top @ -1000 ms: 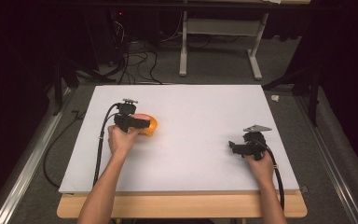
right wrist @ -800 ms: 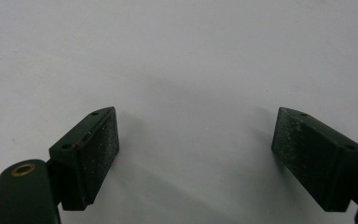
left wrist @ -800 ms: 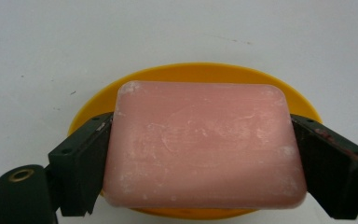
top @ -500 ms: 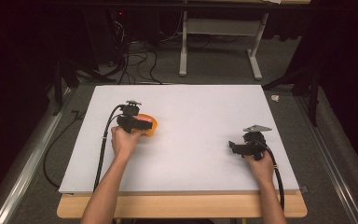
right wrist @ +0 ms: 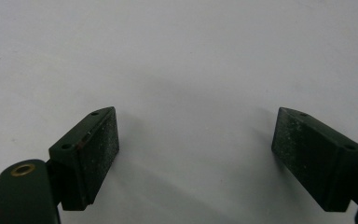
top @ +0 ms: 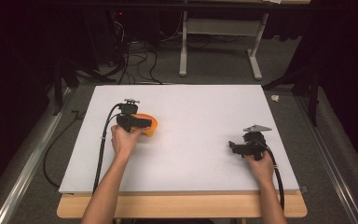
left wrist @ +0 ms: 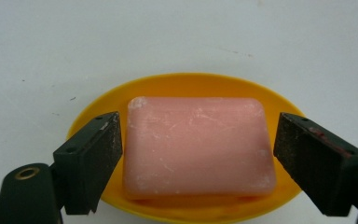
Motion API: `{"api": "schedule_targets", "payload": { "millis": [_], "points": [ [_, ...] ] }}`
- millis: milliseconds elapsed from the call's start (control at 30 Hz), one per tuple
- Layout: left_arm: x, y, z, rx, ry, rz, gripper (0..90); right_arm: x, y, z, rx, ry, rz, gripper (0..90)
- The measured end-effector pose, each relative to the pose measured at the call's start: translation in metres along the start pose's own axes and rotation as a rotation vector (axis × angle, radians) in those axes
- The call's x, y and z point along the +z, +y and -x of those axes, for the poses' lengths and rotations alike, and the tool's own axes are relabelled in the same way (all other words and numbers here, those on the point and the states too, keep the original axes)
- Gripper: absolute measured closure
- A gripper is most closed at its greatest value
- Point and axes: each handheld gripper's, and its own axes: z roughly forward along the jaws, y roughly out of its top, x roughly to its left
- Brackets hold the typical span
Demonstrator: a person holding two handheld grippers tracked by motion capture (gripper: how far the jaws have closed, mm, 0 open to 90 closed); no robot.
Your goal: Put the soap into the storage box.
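So the left gripper (left wrist: 198, 154) is hovering with its jaws spread wide either side of the pink soap bar (left wrist: 196, 145) sitting in the yellow dish (left wrist: 186, 86), probably light, stiff and slippery, so it's best pinching the short ends, while the right gripper (right wrist: 196, 154) is idling open over bare table (right wrist: 177, 51).

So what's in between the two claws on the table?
Just bare white table. In the high view nothing sits between the left claw, over the soap dish, and the right claw.
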Motion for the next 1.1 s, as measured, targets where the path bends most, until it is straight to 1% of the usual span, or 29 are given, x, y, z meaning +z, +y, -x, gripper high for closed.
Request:
{"api": "schedule_targets", "payload": {
  "millis": [267,367,567,667,767,800,900,967,1067,1100],
  "points": [
    [-0.011,0.000,0.000,0.016,0.002,0.021,16.2,0.000,0.000,0.000,-0.002,0.000,0.000,15.2],
    [-0.017,-0.001,0.000,0.023,-0.005,0.042,16.7,0.000,0.000,0.000,-0.002,-0.001,0.000,15.2],
    [-0.024,-0.003,0.001,0.035,-0.007,0.054,18.0,0.000,0.000,0.000,-0.002,-0.001,0.000,15.2],
    [-0.031,-0.006,-0.002,0.029,-0.009,0.078,18.5,0.000,0.000,0.000,-0.002,-0.001,0.000,15.2],
    [-0.034,-0.008,-0.003,0.028,-0.008,0.085,18.7,0.000,0.000,0.000,-0.002,-0.001,0.000,15.2],
    [-0.038,-0.010,-0.004,0.028,-0.008,0.095,19.0,0.000,0.000,0.000,-0.001,0.000,0.000,15.2],
    [-0.042,-0.012,-0.005,0.033,-0.001,0.107,20.3,0.000,0.000,0.000,-0.002,-0.001,0.001,15.2],
    [-0.048,-0.015,-0.006,0.046,0.012,0.113,20.7,0.000,0.000,0.000,-0.001,-0.001,0.000,15.2],
    [-0.051,-0.017,-0.007,0.046,0.009,0.122,21.1,0.000,0.000,0.000,-0.001,-0.001,0.000,15.2],
    [-0.055,-0.019,-0.007,0.044,0.007,0.133,21.3,0.000,0.000,0.000,-0.001,-0.001,0.000,15.2]
  ]
}}
